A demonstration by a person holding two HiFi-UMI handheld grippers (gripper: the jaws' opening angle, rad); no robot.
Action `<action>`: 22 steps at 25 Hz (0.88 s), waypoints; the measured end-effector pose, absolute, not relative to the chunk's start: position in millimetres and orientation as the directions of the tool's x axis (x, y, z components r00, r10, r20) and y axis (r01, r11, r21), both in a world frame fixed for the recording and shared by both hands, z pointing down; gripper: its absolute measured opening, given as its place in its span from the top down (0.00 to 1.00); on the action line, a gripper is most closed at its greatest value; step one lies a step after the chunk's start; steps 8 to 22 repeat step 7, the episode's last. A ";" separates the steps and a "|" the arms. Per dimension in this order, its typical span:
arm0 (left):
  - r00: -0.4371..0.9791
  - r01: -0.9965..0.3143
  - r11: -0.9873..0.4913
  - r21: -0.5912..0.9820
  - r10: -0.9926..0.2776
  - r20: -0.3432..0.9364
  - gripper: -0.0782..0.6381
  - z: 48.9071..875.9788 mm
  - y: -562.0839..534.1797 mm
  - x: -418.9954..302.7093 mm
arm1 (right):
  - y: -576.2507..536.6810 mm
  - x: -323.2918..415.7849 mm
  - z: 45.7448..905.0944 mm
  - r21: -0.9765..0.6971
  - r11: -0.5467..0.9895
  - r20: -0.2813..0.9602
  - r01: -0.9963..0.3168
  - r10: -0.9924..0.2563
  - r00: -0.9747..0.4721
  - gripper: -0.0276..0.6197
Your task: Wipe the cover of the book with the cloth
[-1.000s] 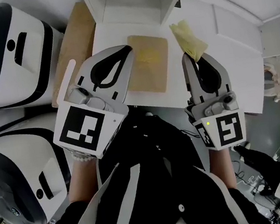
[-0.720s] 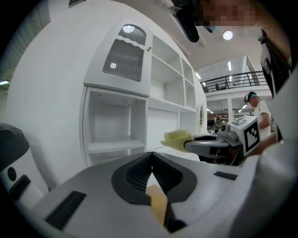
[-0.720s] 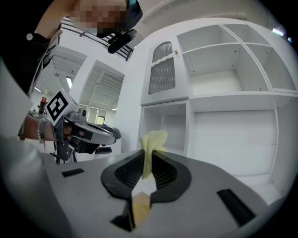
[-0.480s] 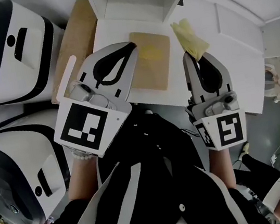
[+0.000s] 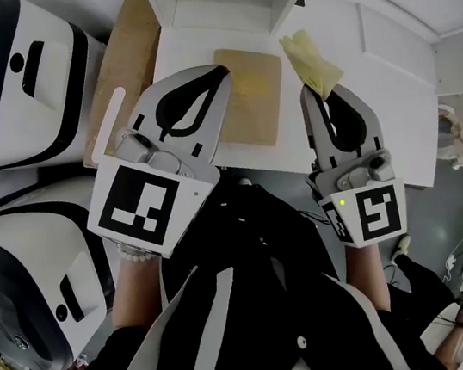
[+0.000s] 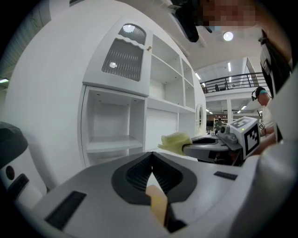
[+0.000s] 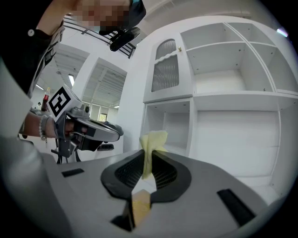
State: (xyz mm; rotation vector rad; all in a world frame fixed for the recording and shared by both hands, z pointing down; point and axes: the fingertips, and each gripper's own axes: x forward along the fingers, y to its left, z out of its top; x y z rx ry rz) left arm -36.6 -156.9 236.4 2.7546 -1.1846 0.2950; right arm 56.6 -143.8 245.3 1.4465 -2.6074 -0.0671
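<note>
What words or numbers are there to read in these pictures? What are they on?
No text can be read anywhere.
book: brown cover with a faint yellowish mark, too blurred to read.
cloth: plain yellow, no print.
left gripper and right gripper: their cubes carry black-and-white square patterns, not words.
white machine: a tiny round badge, too small to read.

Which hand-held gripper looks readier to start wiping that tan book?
The right hand-held gripper: its jaws pinch the yellow cloth, just beside the book. The left hand-held gripper is shut on nothing.
</note>
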 end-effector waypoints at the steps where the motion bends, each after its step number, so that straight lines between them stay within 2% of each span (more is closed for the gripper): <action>1: 0.674 -0.728 -0.685 0.040 -0.702 0.229 0.89 236.2 -156.9 -36.1 | -143.9 56.6 245.9 0.117 0.533 0.120 -0.838 -0.845 -0.521 0.89; 22: 0.676 -0.725 -0.688 0.037 -0.700 0.231 0.89 236.5 -157.0 -31.8 | -144.3 57.6 247.8 0.124 0.538 0.130 -0.834 -0.842 -0.524 0.89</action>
